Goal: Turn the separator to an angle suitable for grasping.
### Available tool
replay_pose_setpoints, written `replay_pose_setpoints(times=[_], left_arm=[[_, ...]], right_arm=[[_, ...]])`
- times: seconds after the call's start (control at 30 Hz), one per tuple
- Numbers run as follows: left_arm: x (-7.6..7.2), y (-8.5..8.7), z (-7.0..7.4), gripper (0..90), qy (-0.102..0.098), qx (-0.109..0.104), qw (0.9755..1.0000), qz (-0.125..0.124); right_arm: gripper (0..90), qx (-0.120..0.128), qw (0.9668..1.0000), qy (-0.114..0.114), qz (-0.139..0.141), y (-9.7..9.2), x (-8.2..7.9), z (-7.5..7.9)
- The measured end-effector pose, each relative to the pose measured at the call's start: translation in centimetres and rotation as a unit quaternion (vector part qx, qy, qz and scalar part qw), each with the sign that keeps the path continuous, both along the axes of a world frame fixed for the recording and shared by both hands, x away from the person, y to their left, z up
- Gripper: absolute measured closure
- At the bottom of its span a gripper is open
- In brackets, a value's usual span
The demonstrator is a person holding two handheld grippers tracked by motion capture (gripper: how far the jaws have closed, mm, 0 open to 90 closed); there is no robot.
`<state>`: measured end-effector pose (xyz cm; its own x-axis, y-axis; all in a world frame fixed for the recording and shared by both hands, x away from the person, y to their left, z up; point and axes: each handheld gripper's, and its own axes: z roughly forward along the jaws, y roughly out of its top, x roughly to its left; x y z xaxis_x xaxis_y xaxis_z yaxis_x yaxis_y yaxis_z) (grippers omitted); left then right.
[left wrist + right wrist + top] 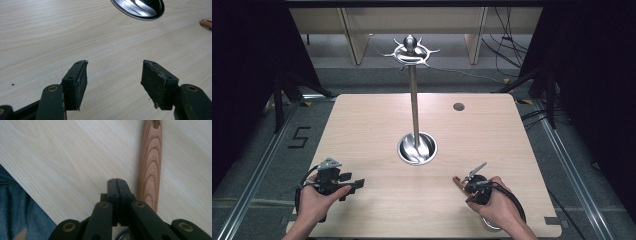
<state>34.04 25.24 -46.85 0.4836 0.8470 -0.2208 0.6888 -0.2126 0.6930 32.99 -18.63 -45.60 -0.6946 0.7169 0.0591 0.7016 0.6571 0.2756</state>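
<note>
Right gripper view: we note the right gripper [117, 181] with its jaws pressed together, nothing between them, resting low over the tabletop [62, 157] just beside a wooden handle [150, 167] that lies flat along the jaws' right side; whether jaw and wood touch we cannot tell. In the high view the same handle [458, 181] sits at the near right of the tabletop, a short way from the hanging stand [414, 100] whose round steel base [417, 148] stands at the centre. The left gripper [113, 75] hovers over bare wood at the near left with its jaws wide apart and empty. Risks, as we judge them: with the jaws shut beside the handle, any push forward would shove or spin it across the smooth surface instead of taking hold; opening too late or off-centre could pinch one edge and flip it. If the piece is meant for a hook on the stand, a tilted grip could make the slot miss, and a knock against the thin pole might rock the stand. Hard to make out: the working end of the utensil is cut off in the right gripper view and hidden by the hand in the high view, so we cannot say what kind it is. The hooks on top of the stand are small and glinting; their count is unclear.
</note>
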Motion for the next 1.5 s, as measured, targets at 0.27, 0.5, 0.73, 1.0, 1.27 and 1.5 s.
replay_pose_setpoints(times=[0.27, 0.5, 0.73, 1.0, 1.27, 1.5], left_arm=[[0.0, -0.2, 0.0, 36.7, 0.001, -0.001, 1.0000, 0.003], [0.1, 0.1, 0.1, 36.7, 0.009, 0.015, 0.9998, -0.012], [0.1, 0.0, 0.1, 36.7, 0.005, 0.011, 0.9999, -0.010], [0.1, 0.0, 0.1, 36.7, 0.005, 0.011, 0.9999, -0.011], [0.0, 0.0, 0.1, 36.7, 0.002, 0.012, 0.9999, -0.012], [0.1, 0.0, 0.1, 36.7, 0.002, 0.012, 0.9998, -0.013]], right_arm=[[90.0, -0.005, 0.9989, 0.042, -0.018, 1.6, 2.2, 0.1], [90.0, -0.012, 0.9982, 0.055, -0.019, 2.3, 4.8, -0.2], [90.0, -0.029, 0.9974, 0.054, -0.037, 2.4, 5.3, -1.0], [90.0, -0.033, 0.9968, 0.044, -0.058, 1.7, 5.8, -1.1], [90.0, -0.022, 0.9916, 0.026, -0.125, -0.9, 7.0, -0.4], [90.0, -0.040, 0.9848, 0.035, -0.165, -2.7, 7.6, 0.2]])
